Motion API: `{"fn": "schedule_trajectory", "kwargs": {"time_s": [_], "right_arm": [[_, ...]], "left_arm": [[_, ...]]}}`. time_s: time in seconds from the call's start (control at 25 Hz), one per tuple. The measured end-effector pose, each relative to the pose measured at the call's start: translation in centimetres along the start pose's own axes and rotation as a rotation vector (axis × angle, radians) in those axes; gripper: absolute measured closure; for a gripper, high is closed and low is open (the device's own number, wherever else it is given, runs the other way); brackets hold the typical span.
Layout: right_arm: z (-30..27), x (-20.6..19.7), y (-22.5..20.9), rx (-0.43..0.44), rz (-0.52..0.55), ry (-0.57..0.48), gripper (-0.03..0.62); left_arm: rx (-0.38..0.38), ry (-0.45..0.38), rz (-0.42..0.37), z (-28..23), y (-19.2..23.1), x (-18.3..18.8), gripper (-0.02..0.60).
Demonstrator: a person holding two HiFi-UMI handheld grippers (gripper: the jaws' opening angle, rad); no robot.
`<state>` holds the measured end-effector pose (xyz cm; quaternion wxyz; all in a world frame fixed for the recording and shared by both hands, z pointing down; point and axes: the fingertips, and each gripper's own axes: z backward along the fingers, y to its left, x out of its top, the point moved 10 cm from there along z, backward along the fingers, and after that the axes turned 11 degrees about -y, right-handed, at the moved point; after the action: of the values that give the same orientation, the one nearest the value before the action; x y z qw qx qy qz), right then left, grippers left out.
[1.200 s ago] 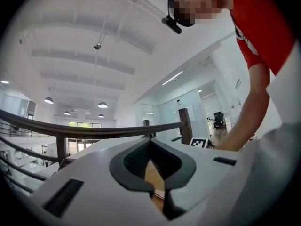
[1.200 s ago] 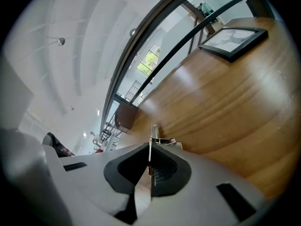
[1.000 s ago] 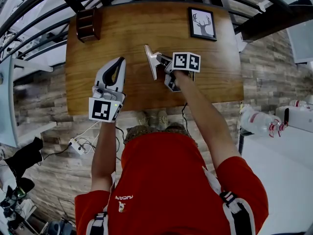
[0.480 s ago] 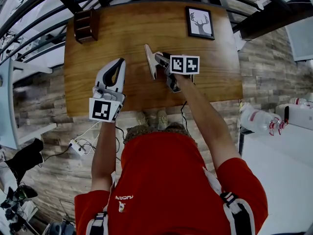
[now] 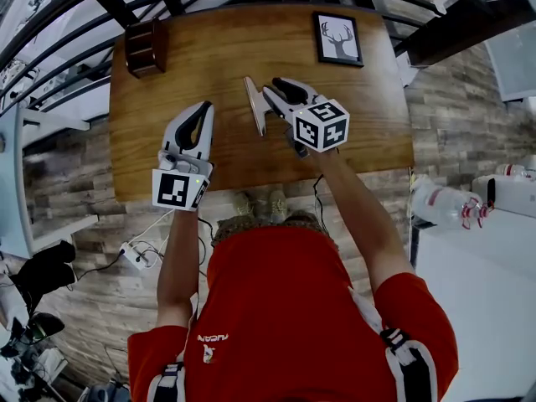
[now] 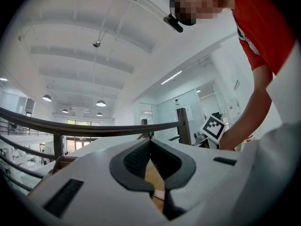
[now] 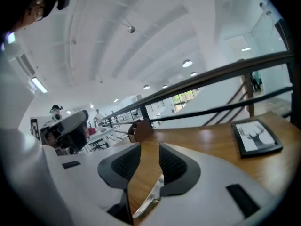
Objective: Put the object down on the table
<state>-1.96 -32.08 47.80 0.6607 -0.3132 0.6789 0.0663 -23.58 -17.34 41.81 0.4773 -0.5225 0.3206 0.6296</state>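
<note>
Right gripper (image 5: 278, 86) jaws apart and closing, pads pressing on nothing. Metal object (image 5: 254, 103) sits on the table (image 5: 226, 48) just beside them. Left gripper (image 5: 205, 105) jaws together, empty, near the table's front edge.

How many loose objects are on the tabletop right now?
3: a dark wooden box at the far-left corner, a framed deer picture at the far right, and a silvery flat object near the middle. None appear hidden.

An open-plan office mezzanine was shown.
A brown wooden table (image 5: 226, 48) was set by a black metal railing (image 6: 70, 126), under round white pendant ceiling lamps (image 6: 100, 103).
</note>
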Motion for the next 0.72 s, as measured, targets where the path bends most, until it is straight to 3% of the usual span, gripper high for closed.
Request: {"fn": "schedule_trajectory", "kwargs": {"time_s": [0.28, 0.72], "right_arm": [[2.2, 4.1, 5.1, 0.114, 0.236, -0.155, 0.507], [6.8, 8.0, 10.4, 0.188, 0.41, -0.361, 0.556]], "left_arm": [[-0.009, -0.034, 0.005, 0.0, -0.9, 1.5, 0.572], [-0.046, -0.091, 0.018, 0.1, -2.5, 4.3, 0.572]]}}
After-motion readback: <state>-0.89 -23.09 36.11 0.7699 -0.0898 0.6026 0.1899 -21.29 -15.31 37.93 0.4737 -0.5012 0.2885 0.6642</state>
